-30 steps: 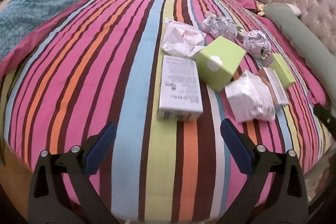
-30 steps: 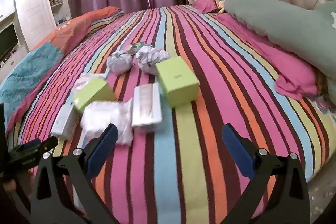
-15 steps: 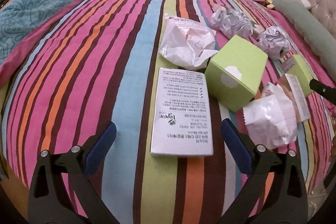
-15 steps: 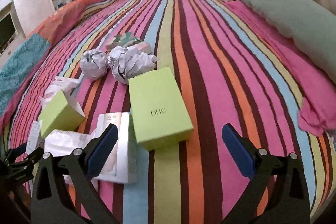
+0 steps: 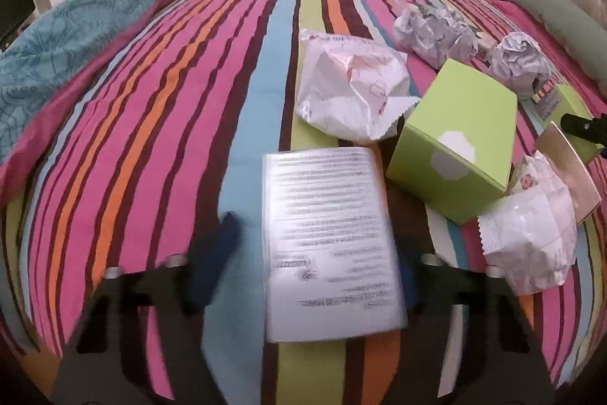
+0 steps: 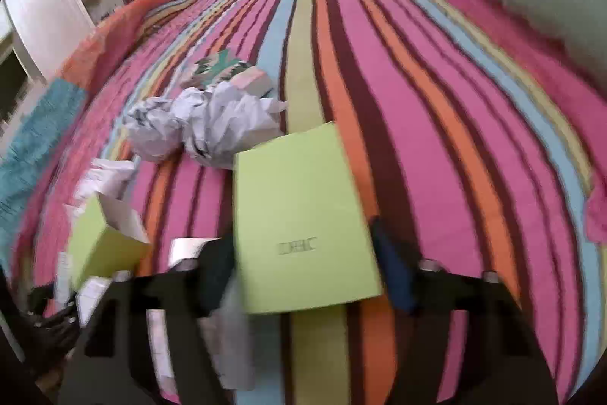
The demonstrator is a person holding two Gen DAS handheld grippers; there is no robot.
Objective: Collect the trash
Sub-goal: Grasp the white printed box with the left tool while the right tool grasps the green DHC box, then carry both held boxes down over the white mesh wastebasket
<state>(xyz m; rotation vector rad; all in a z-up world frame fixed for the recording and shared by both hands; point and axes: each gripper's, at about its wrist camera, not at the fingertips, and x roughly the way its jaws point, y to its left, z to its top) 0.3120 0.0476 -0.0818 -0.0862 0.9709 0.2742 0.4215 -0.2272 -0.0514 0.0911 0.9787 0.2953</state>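
Both wrist views were smeared by motion, so fine print and edges were hard to read. In the left view, the left gripper [image 5: 315,276] showed only as dark, blurred fingers low in the picture. Its jaws had just been closing around a white box [image 5: 330,241] that lay flat on the striped bedspread [image 5: 170,139]. The right finger sat hidden against the box's right edge, while a strip of bedspread showed between the left finger and the box, so a firm grip could not be told. The box's long axis ran away from the camera, along the stripes, and its blurred print read upside down.

In the right view, the right gripper [image 6: 303,272] had also just been closing, with a green box [image 6: 299,219] between its blurred fingers. Both fingers lay against the box's sides near its close end, seemingly clamping it. This box also lay flat, long axis pointing away and leaning slightly right.

Crumpled paper [image 6: 205,124] lay just beyond the green box. A second green box [image 5: 455,147] sat right of the white one, partly covering a white wrapper [image 5: 531,238].
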